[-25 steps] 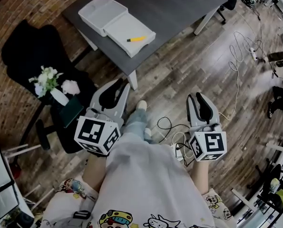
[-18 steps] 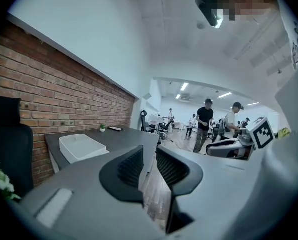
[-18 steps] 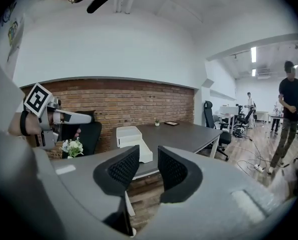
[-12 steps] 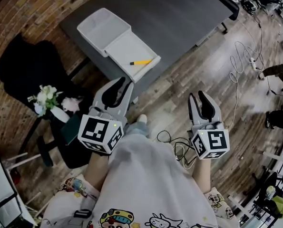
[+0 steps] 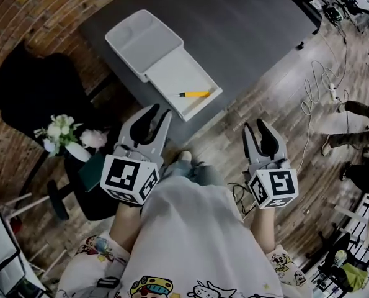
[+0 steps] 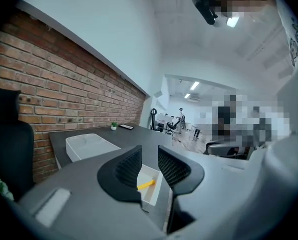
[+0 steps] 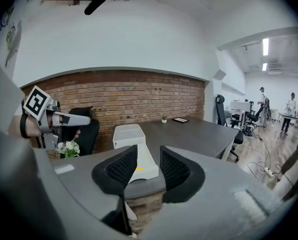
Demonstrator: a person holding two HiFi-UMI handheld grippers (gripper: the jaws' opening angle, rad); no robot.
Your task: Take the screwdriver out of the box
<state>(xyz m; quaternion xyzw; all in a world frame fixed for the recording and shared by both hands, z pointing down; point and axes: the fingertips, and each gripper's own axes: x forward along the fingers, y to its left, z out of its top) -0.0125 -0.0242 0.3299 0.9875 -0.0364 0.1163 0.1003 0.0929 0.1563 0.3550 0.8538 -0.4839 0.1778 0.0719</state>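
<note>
1. Box [image 5: 162,64]: white and open, its two halves side by side on the dark bench [image 5: 252,23], near the bench's front corner.
2. Screwdriver [image 5: 195,94]: yellow handle. It lies flat in the box half nearer the person, close to that half's front rim.
3. Left gripper [image 5: 158,112]: held short of the box, off the bench's edge. Its fingers are a narrow gap apart and hold nothing. The screwdriver shows through the gap, well beyond them.
4. Right gripper [image 5: 255,126]: to the right of the box, over the wood floor [image 5: 277,104]. Its fingers are opening with nothing between them.
5. Left of the box: a black chair [image 5: 35,92], and a white vase of flowers [image 5: 60,132] near the left gripper.
6. Right of the box: loose cables [image 5: 317,89] on the floor, and another person's legs [image 5: 351,123] further out.
7. Beyond the box, at the bench's far end: a small potted plant [image 6: 113,126] just beside a dark flat tablet [image 6: 126,127].
</note>
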